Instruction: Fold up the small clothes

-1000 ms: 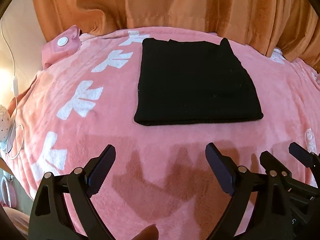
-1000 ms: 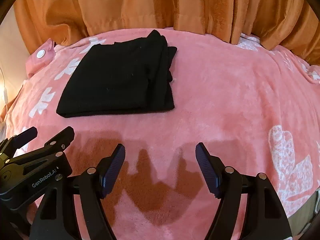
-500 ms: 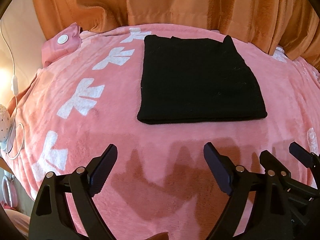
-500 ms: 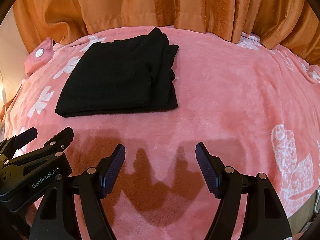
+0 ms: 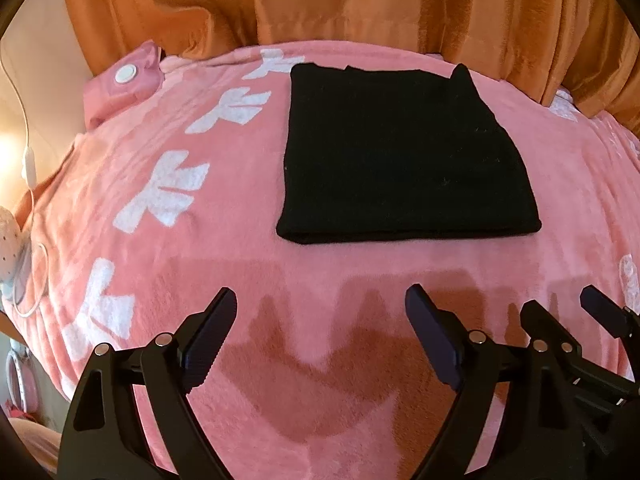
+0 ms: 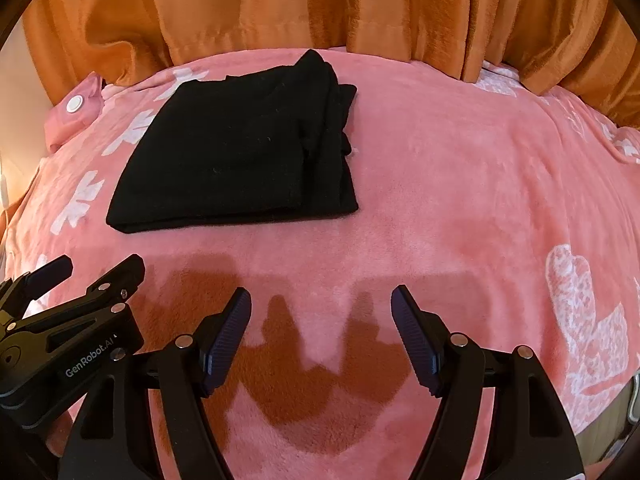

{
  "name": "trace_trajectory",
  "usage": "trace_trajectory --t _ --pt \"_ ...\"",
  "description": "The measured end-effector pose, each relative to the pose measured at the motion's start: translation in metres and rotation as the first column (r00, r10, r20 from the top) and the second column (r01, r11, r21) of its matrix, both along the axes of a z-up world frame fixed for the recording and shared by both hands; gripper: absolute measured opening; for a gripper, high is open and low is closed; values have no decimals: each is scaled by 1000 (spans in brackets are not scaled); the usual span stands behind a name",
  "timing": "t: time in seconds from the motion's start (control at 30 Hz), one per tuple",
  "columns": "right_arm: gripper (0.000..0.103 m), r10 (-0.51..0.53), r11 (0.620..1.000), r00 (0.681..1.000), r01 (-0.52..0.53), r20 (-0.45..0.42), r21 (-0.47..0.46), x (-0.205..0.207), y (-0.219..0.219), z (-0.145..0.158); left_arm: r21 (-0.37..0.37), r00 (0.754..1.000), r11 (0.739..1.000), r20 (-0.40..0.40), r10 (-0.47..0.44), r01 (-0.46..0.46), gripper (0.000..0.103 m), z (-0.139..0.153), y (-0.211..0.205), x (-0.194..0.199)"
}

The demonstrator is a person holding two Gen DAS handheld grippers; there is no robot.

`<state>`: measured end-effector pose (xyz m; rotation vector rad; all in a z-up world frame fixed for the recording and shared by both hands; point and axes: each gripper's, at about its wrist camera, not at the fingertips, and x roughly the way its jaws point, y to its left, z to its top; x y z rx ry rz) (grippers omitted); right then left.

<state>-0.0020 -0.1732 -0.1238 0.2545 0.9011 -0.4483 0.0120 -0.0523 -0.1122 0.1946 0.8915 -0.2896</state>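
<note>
A black garment (image 5: 404,152) lies folded into a flat rectangle on the pink blanket (image 5: 200,264); it also shows in the right wrist view (image 6: 236,148), with stacked layers at its right edge. My left gripper (image 5: 320,320) is open and empty, hovering above the blanket short of the garment's near edge. My right gripper (image 6: 320,316) is open and empty, near and to the right of the garment. The left gripper also shows at the left of the right wrist view (image 6: 84,276), and the right gripper at the right of the left wrist view (image 5: 568,312).
Orange curtains (image 5: 360,4) hang behind the bed. A pink flap with a white snap button (image 5: 126,75) lies at the far left corner. A white cable (image 5: 28,168) hangs off the left side. White patterns (image 6: 580,312) mark the blanket.
Both cameras have drifted slightly; the garment sits a little lower and nearer in both views. The garment itself has not moved, and both grippers stay open.
</note>
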Motion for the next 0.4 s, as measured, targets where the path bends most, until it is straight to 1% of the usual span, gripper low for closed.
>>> trace_trajectory --t 0.07,0.23,0.4 --pt "71 -3 1000 1000 3 -4 -5 1 0 -1 -4 1000 1000 -10 0 0 84 -2 0 2" --pt "71 -9 1000 1000 9 -5 -3 1 -2 -1 6 1000 1000 8 3 -3 83 0 -2 0" --pt "71 -6 1000 1000 6 -7 -16 2 -2 -1 6 1000 1000 -2 -1 1 81 -2 -2 1"
